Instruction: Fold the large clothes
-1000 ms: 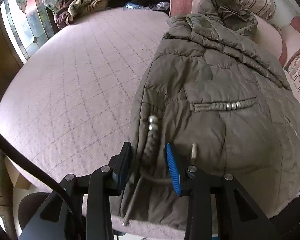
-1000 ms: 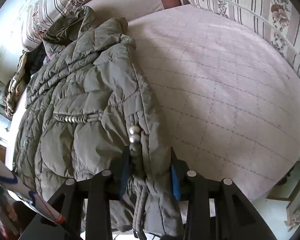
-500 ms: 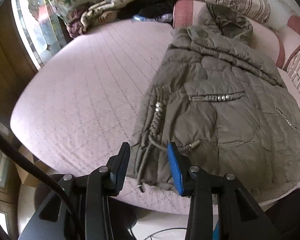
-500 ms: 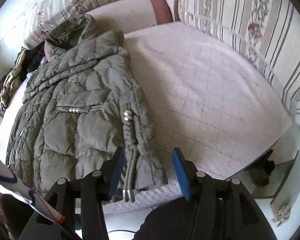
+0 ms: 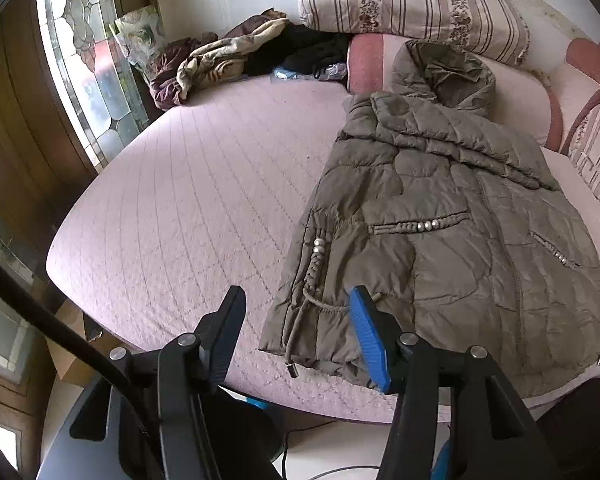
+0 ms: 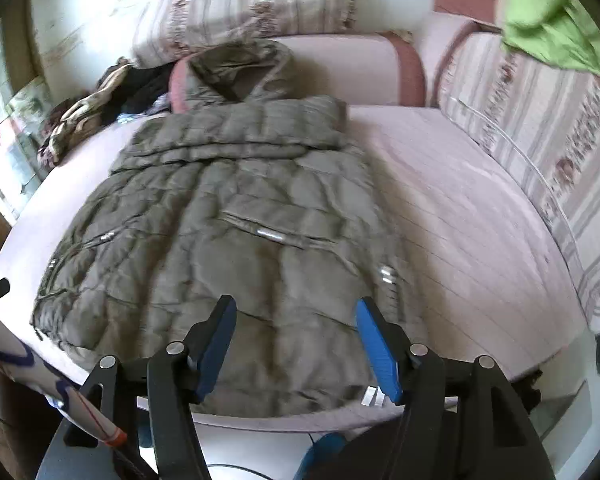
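Observation:
An olive quilted hooded jacket (image 5: 440, 216) lies flat on a pink quilted bed (image 5: 188, 220), hood toward the pillows and hem at the near edge. It also shows in the right wrist view (image 6: 228, 216). My left gripper (image 5: 296, 332) is open and empty, held just off the jacket's near left hem corner, by its drawstring (image 5: 300, 324). My right gripper (image 6: 296, 340) is open and empty, held above the near hem, right of the middle.
Striped pillows (image 5: 412, 4) and pink bolsters (image 6: 356, 64) line the back and right of the bed. A heap of clothes (image 5: 236, 56) lies at the far left corner near a stained-glass window (image 5: 88, 64). A green cloth (image 6: 552, 20) hangs at the upper right.
Both grippers have let go of the jacket's hem, opened and pulled back toward the bed's near edge. The jacket now lies flat. The right wrist view has swung left.

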A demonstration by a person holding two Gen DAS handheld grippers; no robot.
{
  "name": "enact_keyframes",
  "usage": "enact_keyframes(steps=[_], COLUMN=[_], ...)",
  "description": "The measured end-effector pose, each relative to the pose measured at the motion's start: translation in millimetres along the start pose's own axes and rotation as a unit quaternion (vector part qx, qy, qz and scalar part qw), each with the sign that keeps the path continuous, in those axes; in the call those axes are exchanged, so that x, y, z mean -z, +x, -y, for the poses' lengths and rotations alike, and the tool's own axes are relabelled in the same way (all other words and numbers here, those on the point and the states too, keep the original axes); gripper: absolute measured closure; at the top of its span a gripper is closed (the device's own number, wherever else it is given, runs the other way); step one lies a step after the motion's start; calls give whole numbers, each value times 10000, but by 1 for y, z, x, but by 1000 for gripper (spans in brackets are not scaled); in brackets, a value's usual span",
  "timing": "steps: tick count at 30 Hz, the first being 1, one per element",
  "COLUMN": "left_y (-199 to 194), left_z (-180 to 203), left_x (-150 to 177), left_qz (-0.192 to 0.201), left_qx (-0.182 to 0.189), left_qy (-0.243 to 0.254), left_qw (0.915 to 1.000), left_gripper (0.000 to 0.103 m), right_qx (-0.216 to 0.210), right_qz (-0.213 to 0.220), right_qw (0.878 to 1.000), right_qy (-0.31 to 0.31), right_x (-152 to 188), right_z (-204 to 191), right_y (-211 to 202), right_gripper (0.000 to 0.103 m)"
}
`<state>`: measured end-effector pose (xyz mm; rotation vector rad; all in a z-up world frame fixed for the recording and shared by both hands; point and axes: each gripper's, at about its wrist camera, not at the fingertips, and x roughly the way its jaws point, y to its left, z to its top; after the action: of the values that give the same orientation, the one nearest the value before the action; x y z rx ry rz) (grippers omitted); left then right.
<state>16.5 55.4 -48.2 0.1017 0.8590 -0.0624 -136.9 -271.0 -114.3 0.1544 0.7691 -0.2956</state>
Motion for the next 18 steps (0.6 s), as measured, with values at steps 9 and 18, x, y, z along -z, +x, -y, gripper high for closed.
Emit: enact_keyframes(steps=[9, 18], left_y=[2, 16], left_z=[-1, 7], left_x=[-10, -40], left_qz=[0, 202], left_qx=[24, 118], left_qy=[-24, 1], left_qw=[10000, 9997], left_gripper=[48, 44], right_qx=[-317, -425], right_qz=[142, 423], right_qw=[9987, 9969], right_qy=[-380, -512], right_x=[-28, -73], right_z=[-52, -84], right_y=[1, -6], right_gripper=[33, 30])
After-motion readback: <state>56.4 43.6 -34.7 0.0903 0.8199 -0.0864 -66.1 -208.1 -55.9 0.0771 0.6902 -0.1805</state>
